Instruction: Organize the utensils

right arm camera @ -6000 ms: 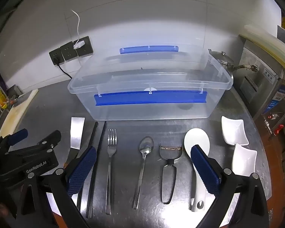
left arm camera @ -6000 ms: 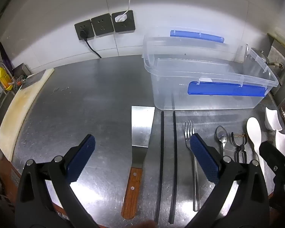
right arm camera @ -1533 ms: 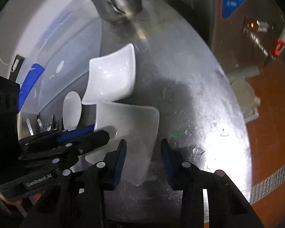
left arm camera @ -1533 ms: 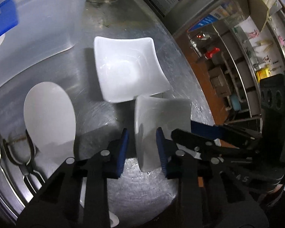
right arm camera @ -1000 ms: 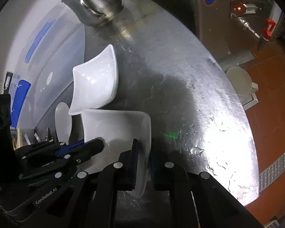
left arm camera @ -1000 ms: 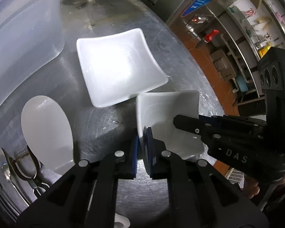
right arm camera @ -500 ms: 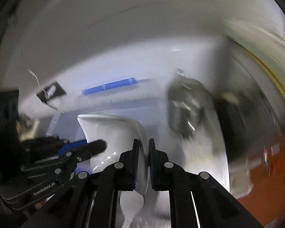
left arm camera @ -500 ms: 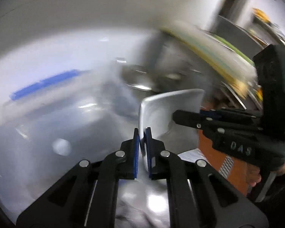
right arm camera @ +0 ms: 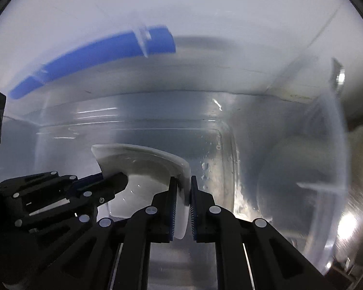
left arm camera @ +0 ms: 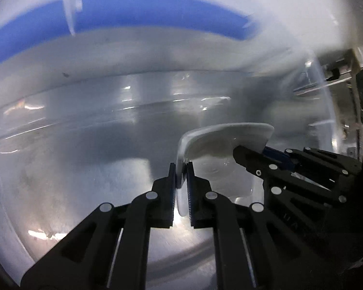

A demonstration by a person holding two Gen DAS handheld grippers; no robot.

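Note:
A small square white dish (left arm camera: 225, 142) is held between both grippers inside the clear plastic bin (left arm camera: 84, 101), low over its floor. My left gripper (left arm camera: 181, 169) is shut on the dish's left edge. My right gripper (right arm camera: 181, 183) is shut on the opposite edge of the dish (right arm camera: 142, 162). In the left wrist view the right gripper (left arm camera: 261, 154) reaches in from the right. In the right wrist view the left gripper (right arm camera: 109, 181) reaches in from the left. The other utensils are out of view.
The bin's far wall carries a blue handle strip (left arm camera: 138, 19), also seen in the right wrist view (right arm camera: 96, 50). The bin's right end wall (right arm camera: 331, 159) curves close beside the right gripper. A white tiled wall stands behind the bin.
Both grippers have carried the dish from above the counter down into the clear bin. Both stay shut on its edges.

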